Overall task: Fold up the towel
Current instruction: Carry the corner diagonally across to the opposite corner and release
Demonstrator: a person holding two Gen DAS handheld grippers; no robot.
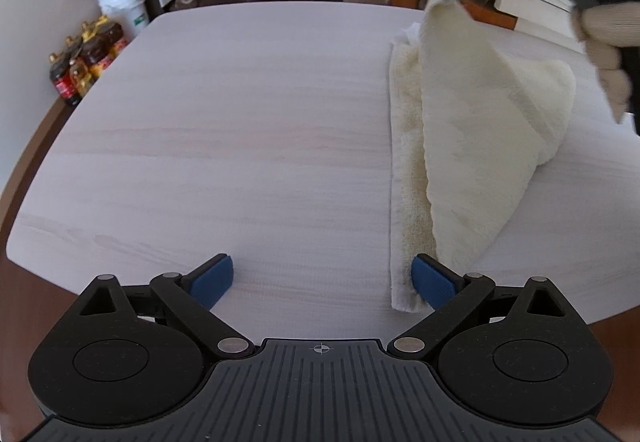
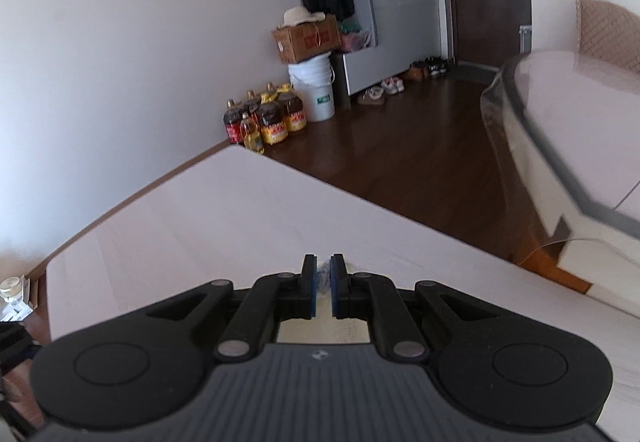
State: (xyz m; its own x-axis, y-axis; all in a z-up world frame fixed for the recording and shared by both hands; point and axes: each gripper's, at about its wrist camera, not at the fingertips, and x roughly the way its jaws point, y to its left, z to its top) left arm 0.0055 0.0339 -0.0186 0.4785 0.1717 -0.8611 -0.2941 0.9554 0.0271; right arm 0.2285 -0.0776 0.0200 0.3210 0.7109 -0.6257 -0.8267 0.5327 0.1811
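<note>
**Cream towel, one corner lifted off the table**

The cream, fluffy terry towel (image 1: 472, 130) lies toward the right side of the pale wood-grain table (image 1: 240, 146). Its lower layer rests flat as a long strip with a straight left edge. One corner is raised above the table, and the cloth hangs from it in a draped triangular fold.

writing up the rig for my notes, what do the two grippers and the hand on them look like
Both the left gripper and the right gripper are matte black with ribbed grey bodies, round housings, silver pivot pins, blue textured pads and a small crosshair mark. A cream knitted glove covers the person's right hand. No cables show.
</note>
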